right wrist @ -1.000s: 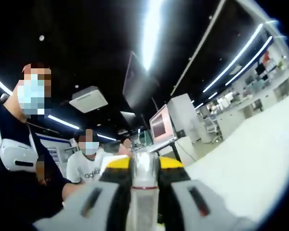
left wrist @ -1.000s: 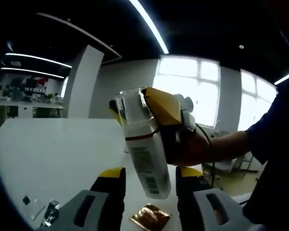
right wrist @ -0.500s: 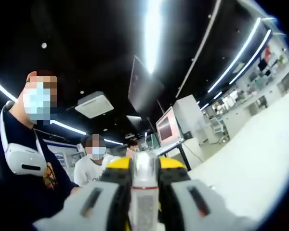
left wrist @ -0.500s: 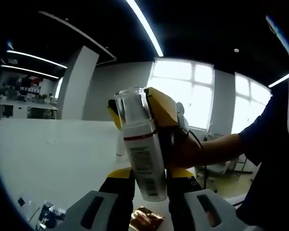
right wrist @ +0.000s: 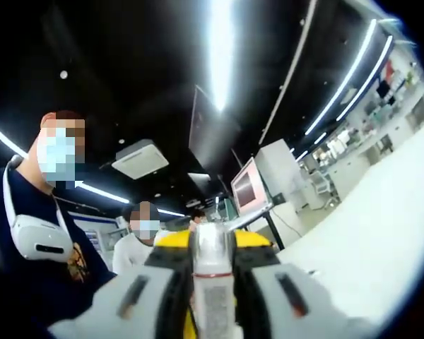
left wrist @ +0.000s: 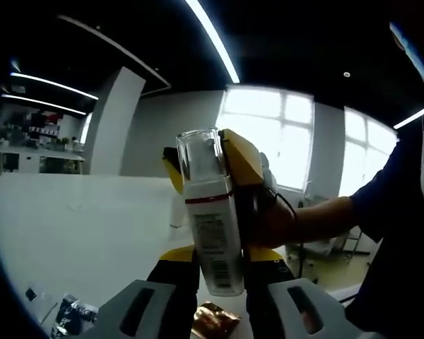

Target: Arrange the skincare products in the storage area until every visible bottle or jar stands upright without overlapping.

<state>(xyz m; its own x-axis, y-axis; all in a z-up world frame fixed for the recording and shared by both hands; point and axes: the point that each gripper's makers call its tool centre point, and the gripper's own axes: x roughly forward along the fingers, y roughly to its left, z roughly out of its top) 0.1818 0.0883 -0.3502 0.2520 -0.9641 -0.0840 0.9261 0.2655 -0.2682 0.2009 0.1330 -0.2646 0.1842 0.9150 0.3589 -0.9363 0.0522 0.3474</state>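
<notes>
Left gripper view: close behind the bottle [left wrist: 210, 219], facing across the white bench [left wrist: 85, 226] toward bright windows [left wrist: 272, 134].
Right gripper view: tilted upward, facing ceiling lights [right wrist: 219, 49], very near the bottle [right wrist: 212, 282].
Shared: the bottle, seen from opposite sides.

Bottle [right wrist: 213, 296] lower part beyond right gripper view's edge, its label print illegible

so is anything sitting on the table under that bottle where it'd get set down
Yes. A gold foil sachet lies on the white table right below the bottle, between the left gripper's jaws; a dark packet lies further left.
</notes>
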